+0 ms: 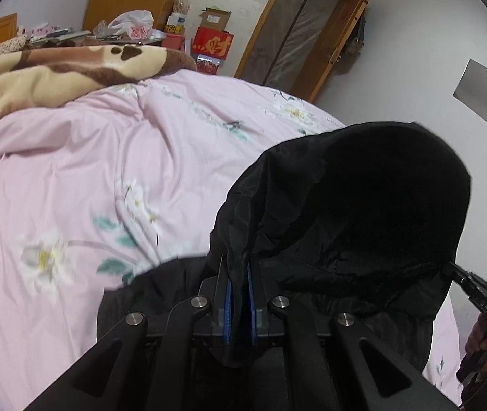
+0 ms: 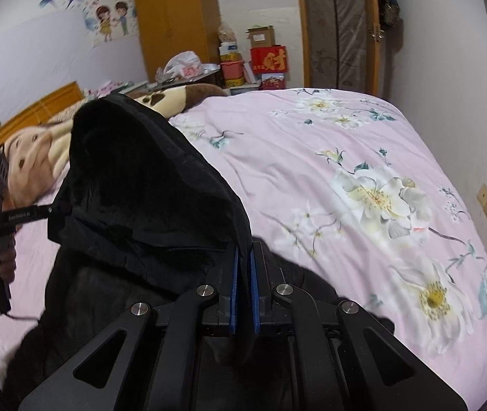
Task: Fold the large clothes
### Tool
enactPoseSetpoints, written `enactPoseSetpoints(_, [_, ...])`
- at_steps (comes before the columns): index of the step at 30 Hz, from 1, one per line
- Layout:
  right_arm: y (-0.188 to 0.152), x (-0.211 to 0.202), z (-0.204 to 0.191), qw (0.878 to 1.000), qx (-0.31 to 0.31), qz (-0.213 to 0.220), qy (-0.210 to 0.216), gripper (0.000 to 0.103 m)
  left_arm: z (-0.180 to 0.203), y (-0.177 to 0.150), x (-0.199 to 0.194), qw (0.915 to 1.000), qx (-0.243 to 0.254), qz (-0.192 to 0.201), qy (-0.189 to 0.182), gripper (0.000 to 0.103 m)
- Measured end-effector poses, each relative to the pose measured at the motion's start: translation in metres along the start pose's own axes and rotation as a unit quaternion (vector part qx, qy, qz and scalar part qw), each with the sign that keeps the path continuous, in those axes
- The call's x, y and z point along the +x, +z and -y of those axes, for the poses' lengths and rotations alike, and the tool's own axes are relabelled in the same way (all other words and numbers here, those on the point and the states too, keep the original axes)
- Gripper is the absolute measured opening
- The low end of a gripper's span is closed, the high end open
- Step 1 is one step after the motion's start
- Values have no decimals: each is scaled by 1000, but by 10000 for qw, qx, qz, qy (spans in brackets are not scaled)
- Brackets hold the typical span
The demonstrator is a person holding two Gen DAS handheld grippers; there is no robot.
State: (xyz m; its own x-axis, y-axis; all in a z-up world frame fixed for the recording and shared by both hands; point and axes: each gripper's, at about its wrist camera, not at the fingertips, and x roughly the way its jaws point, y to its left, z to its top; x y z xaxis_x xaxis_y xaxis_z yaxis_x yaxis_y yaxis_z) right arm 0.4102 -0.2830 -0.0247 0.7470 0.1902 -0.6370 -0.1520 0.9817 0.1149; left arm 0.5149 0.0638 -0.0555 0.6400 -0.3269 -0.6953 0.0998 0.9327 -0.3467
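A large black hooded jacket [image 1: 353, 212] is held up above a pink floral quilt [image 1: 89, 178]. My left gripper [image 1: 239, 274] is shut on the left edge of its hood; blue pads pinch the fabric. My right gripper [image 2: 244, 257] is shut on the hood's other edge, on the jacket [image 2: 147, 191]. The hood hangs open between them, and the jacket's body droops down onto the quilt [image 2: 363, 178]. The right gripper also shows at the right edge of the left wrist view [image 1: 449, 267]. The left gripper also shows at the left of the right wrist view [image 2: 51, 210].
A brown and cream fleece blanket [image 1: 37, 72] lies bunched at the head of the bed. A wooden headboard [image 2: 41, 109], a wardrobe [image 2: 174, 24], stacked boxes with a red one [image 2: 269, 60] and a wooden door [image 2: 339, 27] stand beyond the bed.
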Motion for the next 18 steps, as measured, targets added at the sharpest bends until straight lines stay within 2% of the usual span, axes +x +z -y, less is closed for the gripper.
enactPoseSetpoints(3, [-9,-8,-8,9995,-260,42,-199,6,-3,-14,-3,10000,-64,-6,-7,8])
enactPoseSetpoints(5, [-15,-14,-14,9975,-514,110,-475,6,-5,-22,-6,9998,-165,61,-17,9])
enactPoseSetpoints(8, [-25,-26,-27,9863,-1148,366,-1126,0,-7,-30,-9,9996,-216,124,138,11])
enactPoseSetpoints(10, [-33,-33,-29,9808,-1356,477,-1320,0,-11,-34,-10,9994,-206,132,244,12])
enactPoseSetpoints(13, [-44,-35,-22,9846,-1280,288,-1152,0,-15,-40,-9,9994,-281,20,196,12])
enactPoseSetpoints(14, [-49,-33,-17,9886,-1147,162,-963,0,-16,-42,-9,9994,-297,22,174,12])
enactPoseSetpoints(16, [-53,-34,-9,9917,-847,200,-950,0,-16,-44,-8,9994,-290,18,189,13])
enactPoseSetpoints(18, [-53,-35,4,9971,-377,210,-626,4,-15,-44,-5,9995,-216,-23,235,13])
